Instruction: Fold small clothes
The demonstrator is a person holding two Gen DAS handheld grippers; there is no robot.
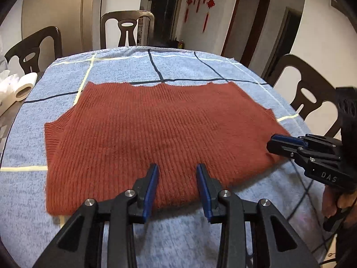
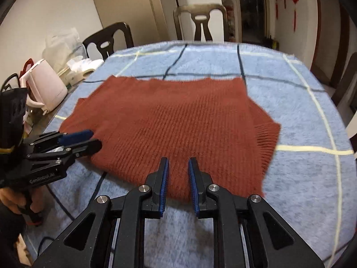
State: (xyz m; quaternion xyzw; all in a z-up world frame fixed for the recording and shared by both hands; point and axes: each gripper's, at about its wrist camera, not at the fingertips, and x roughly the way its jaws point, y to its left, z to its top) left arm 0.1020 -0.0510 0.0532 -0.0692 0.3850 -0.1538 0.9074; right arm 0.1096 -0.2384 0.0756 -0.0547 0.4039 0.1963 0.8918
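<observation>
A rust-red knitted sweater vest (image 1: 156, 131) lies flat on the blue checked cloth, also seen in the right wrist view (image 2: 178, 125). My left gripper (image 1: 177, 169) is open, its fingers hovering over the vest's near edge, holding nothing. It shows from the side in the right wrist view (image 2: 93, 139) at the vest's left edge. My right gripper (image 2: 177, 163) is open with a narrower gap, over the near edge, empty. In the left wrist view it (image 1: 273, 141) sits at the vest's right edge.
The blue cloth (image 1: 200, 67) covers a round table ringed by dark chairs (image 1: 127, 29). A paper roll (image 1: 25, 86) lies at the left edge. A pink kettle (image 2: 44, 84) and plastic bags (image 2: 64, 44) stand on the left side.
</observation>
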